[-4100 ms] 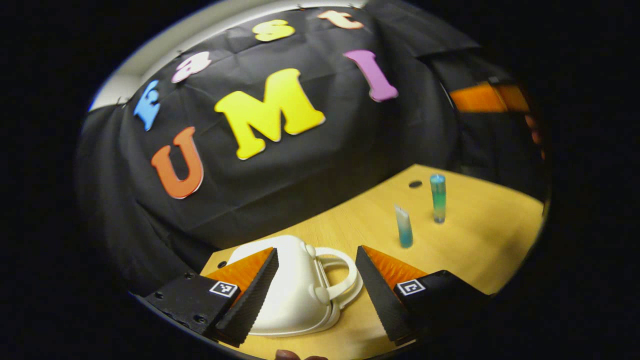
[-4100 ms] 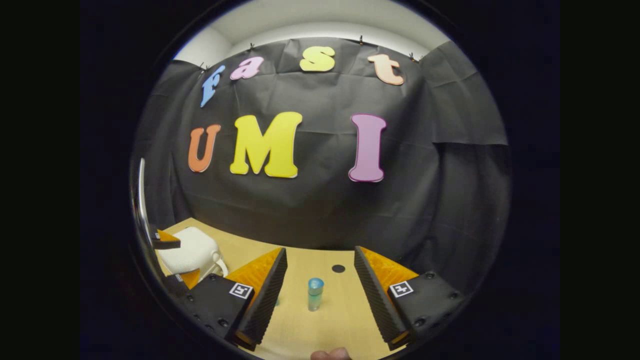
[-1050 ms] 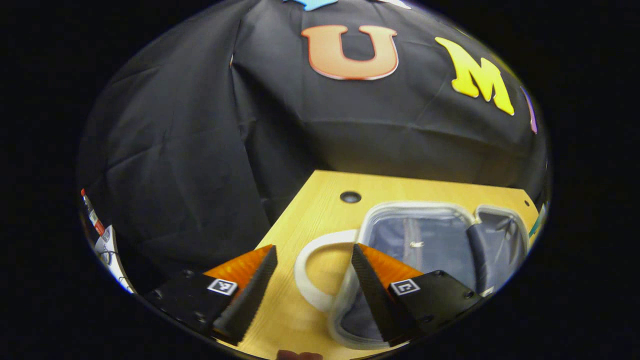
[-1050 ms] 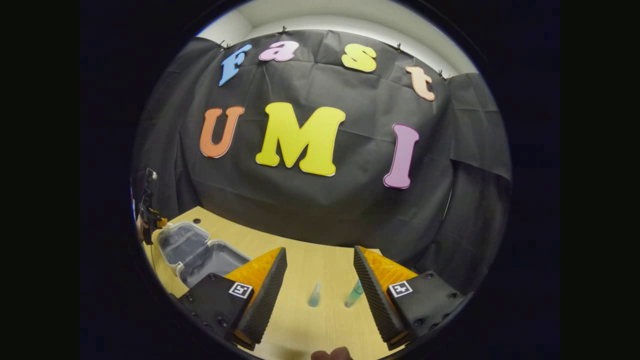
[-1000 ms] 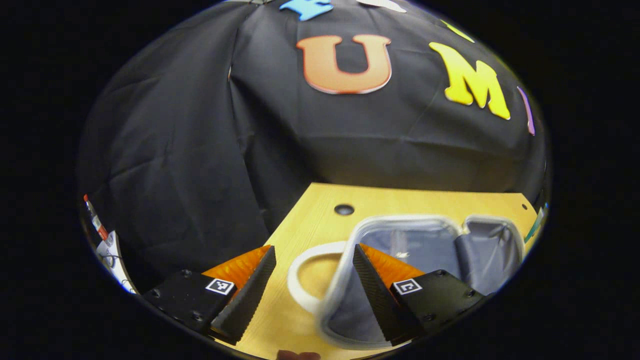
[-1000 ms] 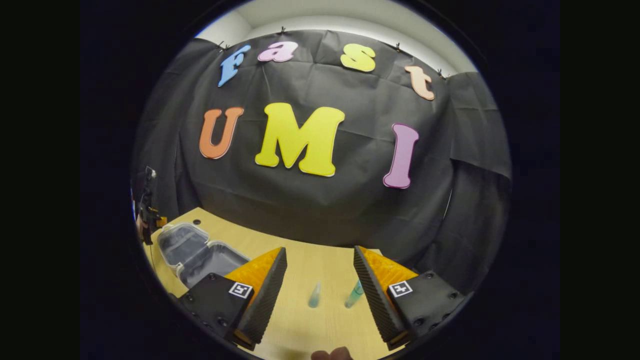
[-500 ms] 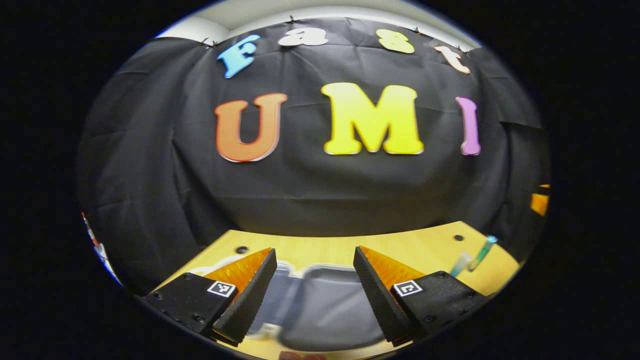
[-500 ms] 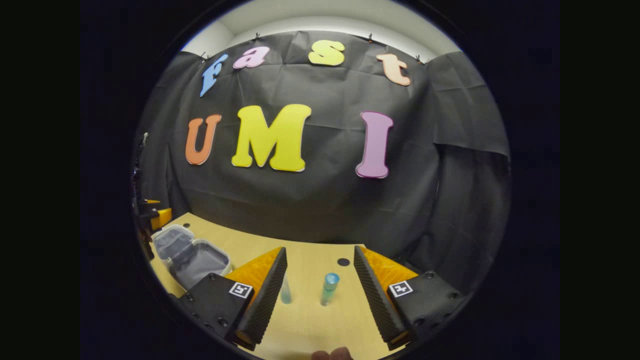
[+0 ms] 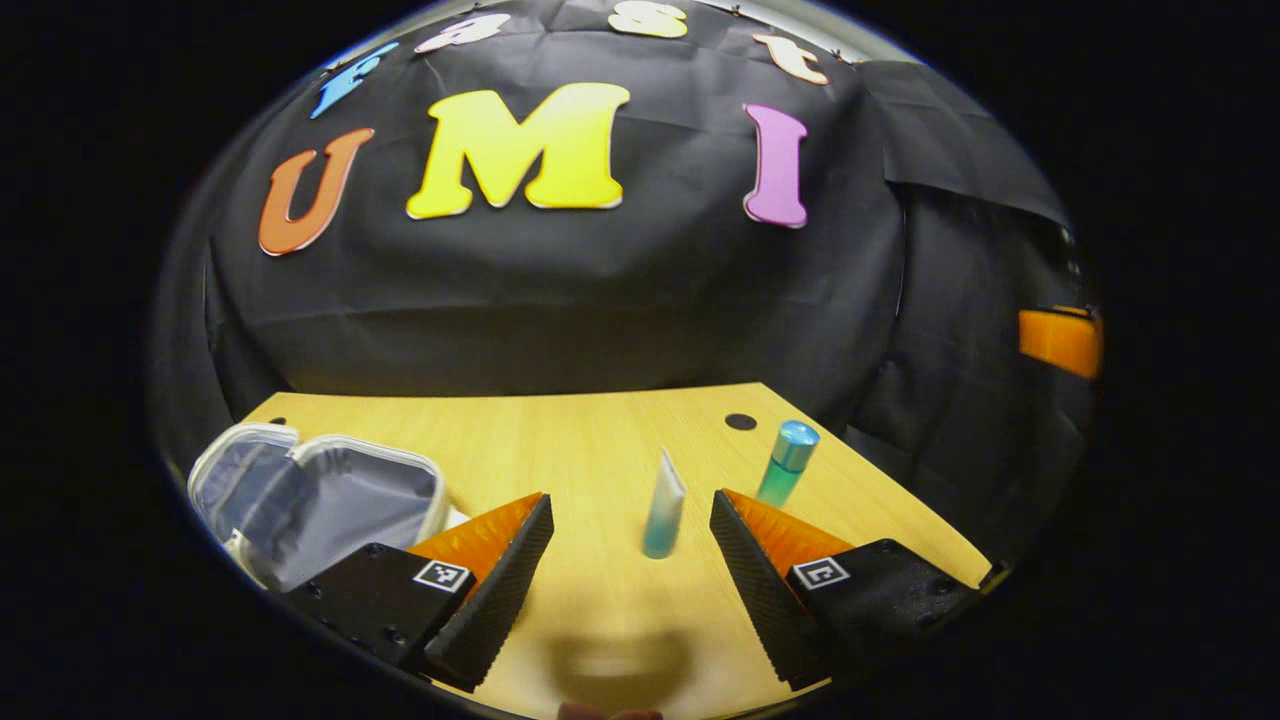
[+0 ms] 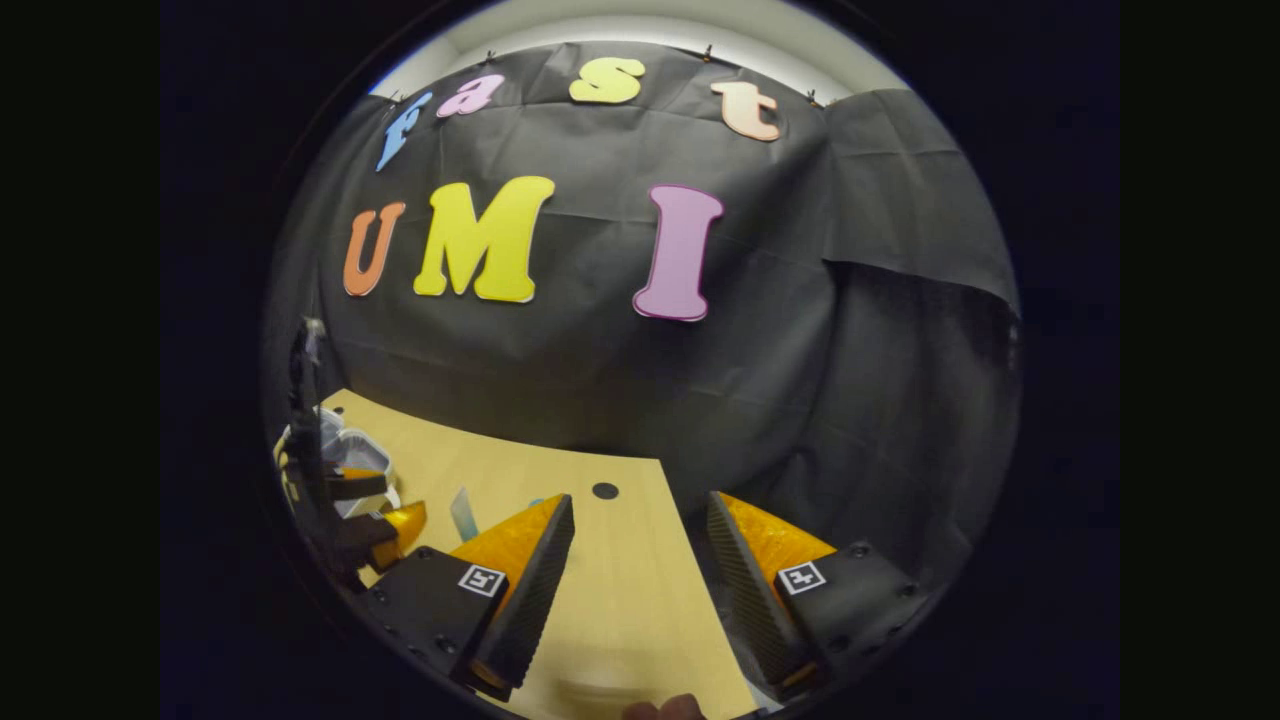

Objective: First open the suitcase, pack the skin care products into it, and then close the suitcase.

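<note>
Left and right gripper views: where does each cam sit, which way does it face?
Left gripper view: rides the left gripper, facing along its open fingers at the tube, bottle and open suitcase.
Right gripper view: rides the right gripper, facing bare table and the booth wall; a fingertip at bottom.
Shared: suitcase, tube, table; the left gripper at its left.

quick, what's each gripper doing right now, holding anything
Left gripper: open, holding nothing; the blue tube stands on the table between and beyond its fingers, untouched.
Right gripper: open, holding nothing; bare table between its fingers.
</note>
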A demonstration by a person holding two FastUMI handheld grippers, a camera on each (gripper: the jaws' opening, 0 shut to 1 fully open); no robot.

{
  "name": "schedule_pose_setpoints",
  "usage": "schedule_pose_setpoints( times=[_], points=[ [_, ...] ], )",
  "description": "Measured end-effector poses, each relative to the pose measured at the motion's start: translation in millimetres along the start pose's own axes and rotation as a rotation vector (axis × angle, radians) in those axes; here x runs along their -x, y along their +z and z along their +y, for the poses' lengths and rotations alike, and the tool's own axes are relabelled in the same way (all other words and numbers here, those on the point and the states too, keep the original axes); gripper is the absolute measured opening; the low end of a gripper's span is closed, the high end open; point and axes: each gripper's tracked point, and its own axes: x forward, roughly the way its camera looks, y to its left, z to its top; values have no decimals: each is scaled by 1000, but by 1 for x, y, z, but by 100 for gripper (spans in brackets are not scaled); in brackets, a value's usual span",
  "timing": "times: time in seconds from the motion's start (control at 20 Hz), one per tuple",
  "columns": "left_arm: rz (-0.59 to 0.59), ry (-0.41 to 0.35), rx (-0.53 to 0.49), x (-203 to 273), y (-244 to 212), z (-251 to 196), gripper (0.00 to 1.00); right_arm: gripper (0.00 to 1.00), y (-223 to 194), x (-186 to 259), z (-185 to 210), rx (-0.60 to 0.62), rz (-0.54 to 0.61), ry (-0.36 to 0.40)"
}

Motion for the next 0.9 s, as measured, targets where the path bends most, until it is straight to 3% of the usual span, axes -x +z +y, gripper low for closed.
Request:
schedule_pose_setpoints(
  times=[0.4, 0.5, 0.55, 0.7, 0.75, 0.8, 0.9],
  points=[
    [160, 58, 83, -81, -68, -9, 99, 80, -36, -5, -37, 27, 93, -31],
    [163, 53, 69, -89, -70, -8, 90, 80, -42, -9, -36, 18, 105, -28],
    [166, 53, 52, -92, -70, -7, 94, 80, -44, -12, -34, 16, 111, -24],
    [173, 36, 29, -99, -74, -9, 73, 80, -48, -20, -20, 24, 118, 0],
    [176, 25, 24, -101, -75, -11, 75, 80, -50, -22, -15, 30, 120, 11],
    [172, 20, 16, -103, -74, -12, 58, 80, -52, -24, -8, 33, 122, 28],
    [172, 17, 3, -105, -73, -12, 43, 80, -60, -29, 6, 37, 133, 74]
  ],
)
